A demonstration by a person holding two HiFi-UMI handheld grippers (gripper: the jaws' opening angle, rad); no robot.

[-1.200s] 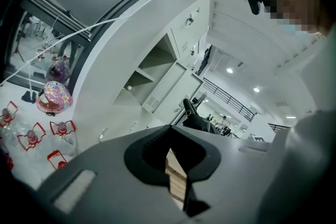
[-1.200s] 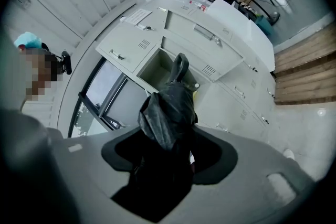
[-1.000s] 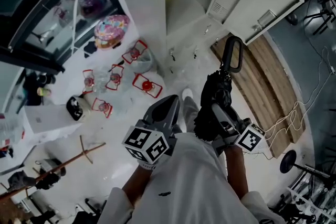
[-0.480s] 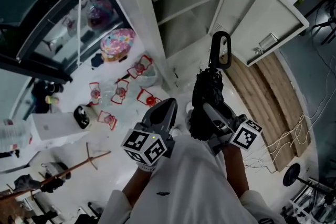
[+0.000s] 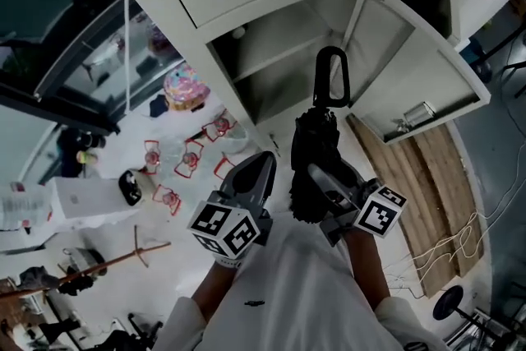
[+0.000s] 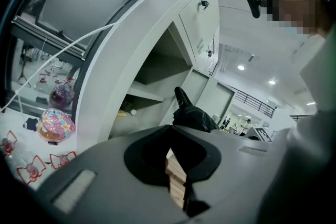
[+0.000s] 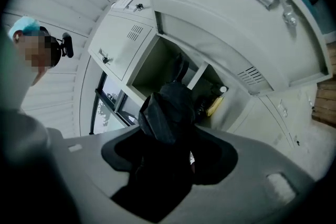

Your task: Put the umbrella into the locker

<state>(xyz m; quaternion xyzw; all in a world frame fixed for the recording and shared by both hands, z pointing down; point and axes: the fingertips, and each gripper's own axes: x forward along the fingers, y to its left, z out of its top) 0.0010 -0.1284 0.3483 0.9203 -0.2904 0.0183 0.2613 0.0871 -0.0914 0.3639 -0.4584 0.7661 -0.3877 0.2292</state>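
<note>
**Umbrella at the locker mouth, not yet inside**

Nearest, the left gripper (image 5: 261,168) hangs idle, jaws drawn almost together on nothing. Beside it, the right gripper (image 5: 320,175) pinches the bundled canopy of the black folded umbrella with a loop handle (image 5: 317,140). The handle points at the open pale metal locker (image 5: 271,82). Insertion and release remain. On the lower shelf lie a small yellow item (image 7: 215,106) and a white round one, too small to name.

Black folded umbrella (image 5: 315,145) — pinched between the right fingers (image 5: 327,179), its loop handle (image 5: 330,78) sticking out beyond them toward the pale locker (image 5: 283,86) — door (image 5: 415,66) open.
</note>
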